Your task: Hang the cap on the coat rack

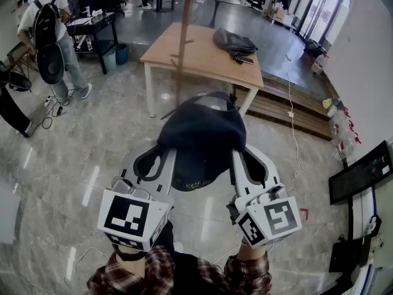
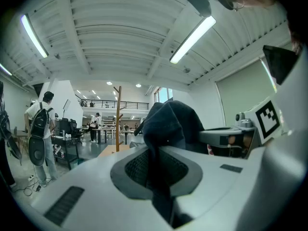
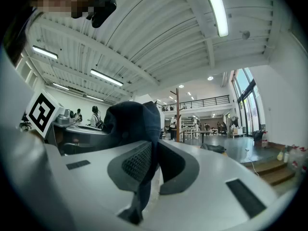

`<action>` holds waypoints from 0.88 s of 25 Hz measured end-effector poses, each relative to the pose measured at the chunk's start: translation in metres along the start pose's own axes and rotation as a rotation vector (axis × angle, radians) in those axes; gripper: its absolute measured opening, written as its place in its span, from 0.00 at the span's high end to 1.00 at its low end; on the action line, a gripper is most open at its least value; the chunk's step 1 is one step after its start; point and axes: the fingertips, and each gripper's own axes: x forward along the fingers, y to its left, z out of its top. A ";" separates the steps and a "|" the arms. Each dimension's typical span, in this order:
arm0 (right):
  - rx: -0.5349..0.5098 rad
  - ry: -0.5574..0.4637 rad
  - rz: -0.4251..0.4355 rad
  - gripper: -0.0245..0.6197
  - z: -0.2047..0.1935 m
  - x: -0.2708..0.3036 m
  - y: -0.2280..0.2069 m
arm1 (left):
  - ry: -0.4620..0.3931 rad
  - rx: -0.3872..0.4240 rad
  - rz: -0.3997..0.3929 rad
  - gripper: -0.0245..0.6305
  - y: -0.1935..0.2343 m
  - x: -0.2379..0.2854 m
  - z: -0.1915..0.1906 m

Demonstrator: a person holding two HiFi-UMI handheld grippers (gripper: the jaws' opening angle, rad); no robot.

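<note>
- The left gripper (image 1: 153, 165) has its jaws drawn narrow and clamped on a fold of the dark blue cap (image 1: 202, 134). In the left gripper view the cloth runs down between the grey pads (image 2: 139, 170) and bulges up just beyond the jaw tips.
- The right gripper (image 1: 249, 165) is nipped onto the cap in the same way. A strip of fabric is squeezed in the slot between its jaws, and the crown rises just past the tips and to their left.
- The cap spans the gap between the two pairs of jaws and is held up in the air. Each grip seems to be on the cap's lower edge, though the folds make that hard to confirm.
- The coat rack (image 1: 182, 48), a wooden pole with short pegs, stands straight ahead of both pairs of jaws. It is beyond the cap and apart from it, and the cap is not yet hung.
- Beyond the rack stands a wooden table (image 1: 196, 63) with a grey backpack (image 1: 233, 42) lying on it.
- Far out to the left of the left jaws stands a person (image 1: 52, 35).
</note>
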 end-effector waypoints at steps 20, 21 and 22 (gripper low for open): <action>-0.020 -0.027 -0.033 0.92 -0.007 0.234 -0.074 | -0.031 0.038 -0.031 0.91 0.163 0.185 0.008; -0.022 -0.027 -0.032 0.92 -0.007 0.243 -0.075 | -0.032 0.034 -0.032 0.91 0.170 0.192 0.010; -0.023 -0.028 -0.031 0.92 -0.008 0.252 -0.076 | -0.034 0.029 -0.032 0.91 0.176 0.198 0.010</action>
